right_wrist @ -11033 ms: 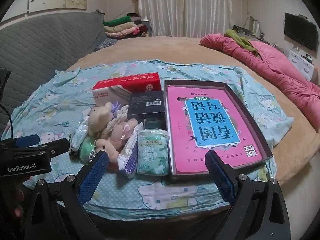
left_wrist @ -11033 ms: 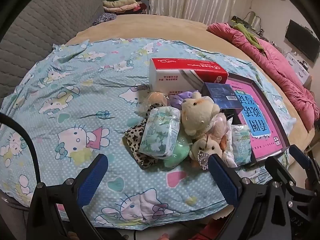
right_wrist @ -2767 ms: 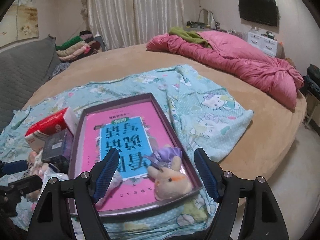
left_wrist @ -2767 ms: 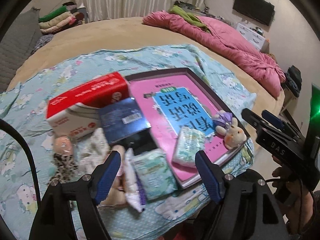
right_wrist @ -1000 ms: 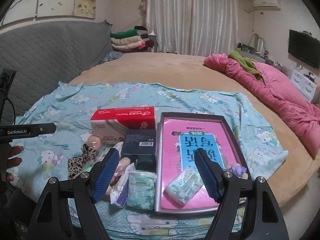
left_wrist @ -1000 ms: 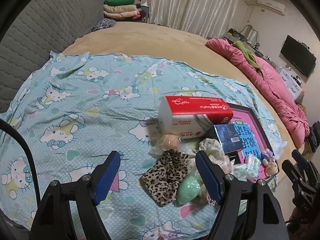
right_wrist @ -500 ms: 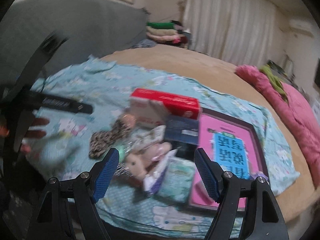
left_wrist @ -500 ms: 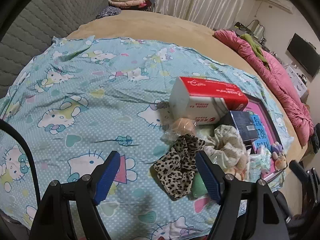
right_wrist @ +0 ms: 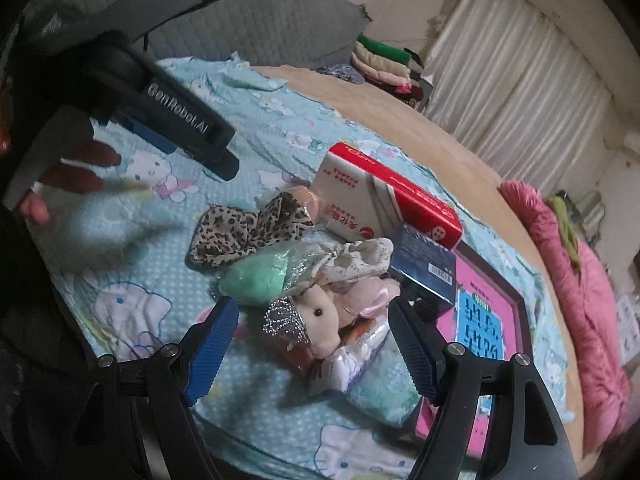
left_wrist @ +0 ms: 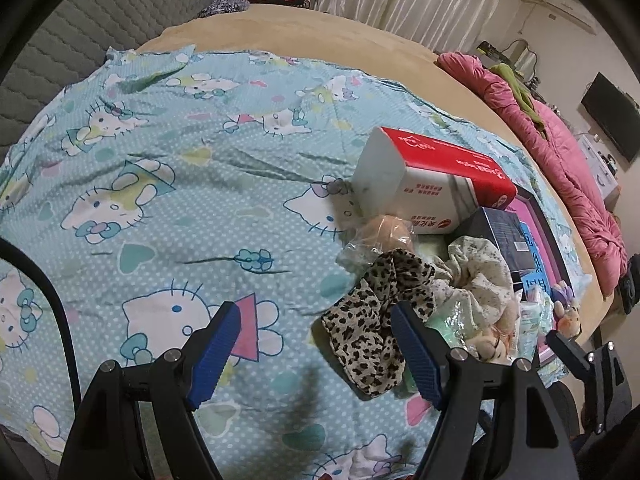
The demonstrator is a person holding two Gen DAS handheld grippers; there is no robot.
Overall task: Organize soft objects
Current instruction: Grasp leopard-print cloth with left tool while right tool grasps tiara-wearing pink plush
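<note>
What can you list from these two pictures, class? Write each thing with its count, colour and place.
tissue box: 1, red and white, behind the pile
leopard cloth: 1, brown spotted, left of the pile
green soft ball: 1, mint, in clear wrap
floral scrunchie: 1, cream
plush rabbit: 1, beige, front
dark box: 1, navy
pink tray: 1, right
sheet: 1, blue cartoon print
left gripper: open, empty
right gripper: open, over the rabbit
</note>
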